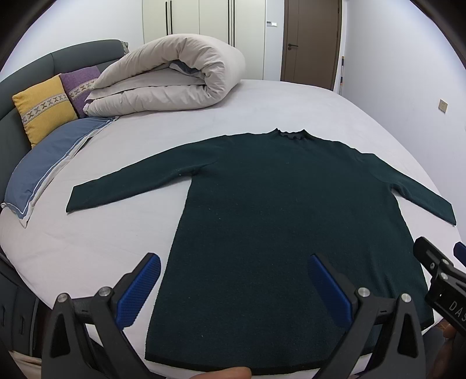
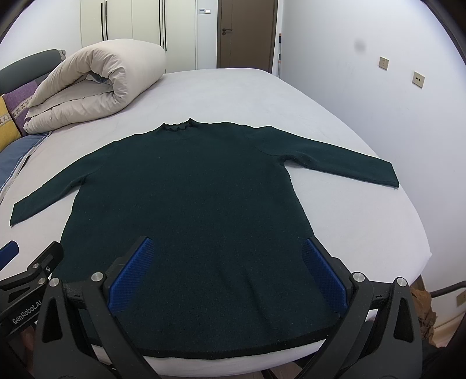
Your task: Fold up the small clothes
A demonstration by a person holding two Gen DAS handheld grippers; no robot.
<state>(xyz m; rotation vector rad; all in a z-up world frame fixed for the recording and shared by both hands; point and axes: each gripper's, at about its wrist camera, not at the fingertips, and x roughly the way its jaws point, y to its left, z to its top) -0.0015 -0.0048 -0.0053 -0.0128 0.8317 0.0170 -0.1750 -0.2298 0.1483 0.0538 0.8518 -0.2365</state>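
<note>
A dark green sweater (image 1: 291, 210) lies flat on my bed (image 1: 122, 233), which has a pale grey sheet. The sweater's neck points away from me and its hem runs along the near edge of the bed. Both sleeves are spread out to the sides, one reaching left, one reaching right, each resting on the sheet.

I hold a gripper in each hand, above the hem end of the sweater. My left gripper (image 1: 234, 272) is spread wide, nothing between its blue pads (image 1: 139, 291). It hangs over the sweater's left edge, one pad over bare sheet, the other over the fabric. My right gripper (image 2: 228, 256) is also spread wide and empty, both pads over the lower right part of the sweater. Whether either tool touches the cloth, I cannot tell. Each gripper shows at the edge of the other's view, so they are near each other, side by side.

Toward the head of the bed, on the left, a rolled beige duvet (image 1: 171, 78) rests on the sheet. Beside it lie a blue pillow (image 1: 49, 163), a yellow cushion (image 1: 43, 110) and a purple cushion (image 1: 78, 84), against a dark headboard (image 1: 72, 56). Behind the bed stand white wardrobes (image 1: 204, 23) and a brown door (image 1: 311, 40).
</note>
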